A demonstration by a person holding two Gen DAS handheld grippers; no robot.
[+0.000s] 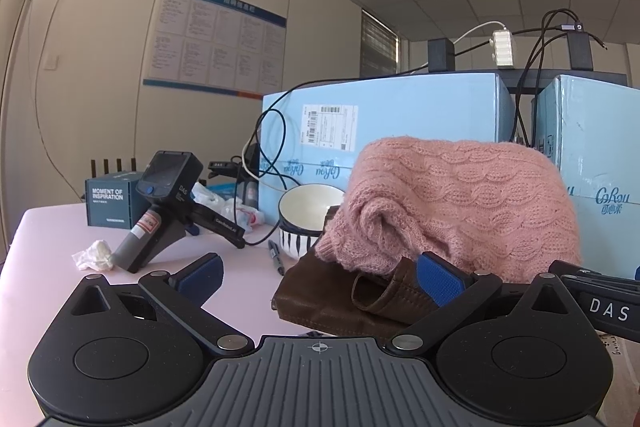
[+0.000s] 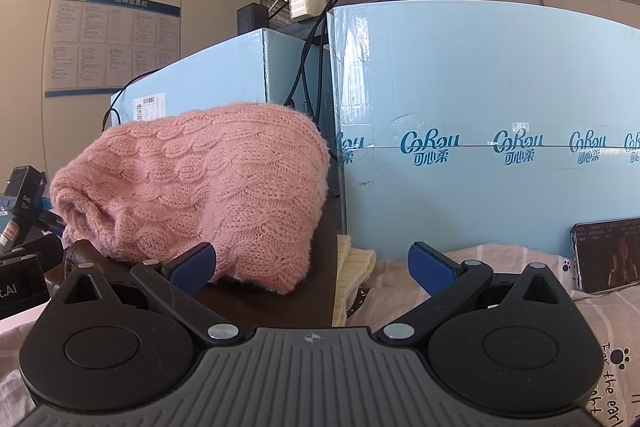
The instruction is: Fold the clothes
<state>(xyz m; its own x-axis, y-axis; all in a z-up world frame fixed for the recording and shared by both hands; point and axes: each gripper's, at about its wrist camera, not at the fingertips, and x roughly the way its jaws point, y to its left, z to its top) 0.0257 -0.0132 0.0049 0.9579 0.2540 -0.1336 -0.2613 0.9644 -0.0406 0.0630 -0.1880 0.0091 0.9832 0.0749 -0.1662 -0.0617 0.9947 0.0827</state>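
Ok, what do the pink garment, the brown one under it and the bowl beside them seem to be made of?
Pink garment: a soft, fuzzy knit, probably wool or acrylic, going by the cable pattern and visible stitches.
Brown garment: looks like suede or faux leather, matte with stitched seams; hard to be sure.
Bowl: seems to be glazed ceramic, with a glossy white inside and dark stripes outside.

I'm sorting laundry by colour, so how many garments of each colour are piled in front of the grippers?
Pink: 1, the knit sweater
Brown: 1, the garment under it
Cream: 1, the knit piece beside them
Total: 3
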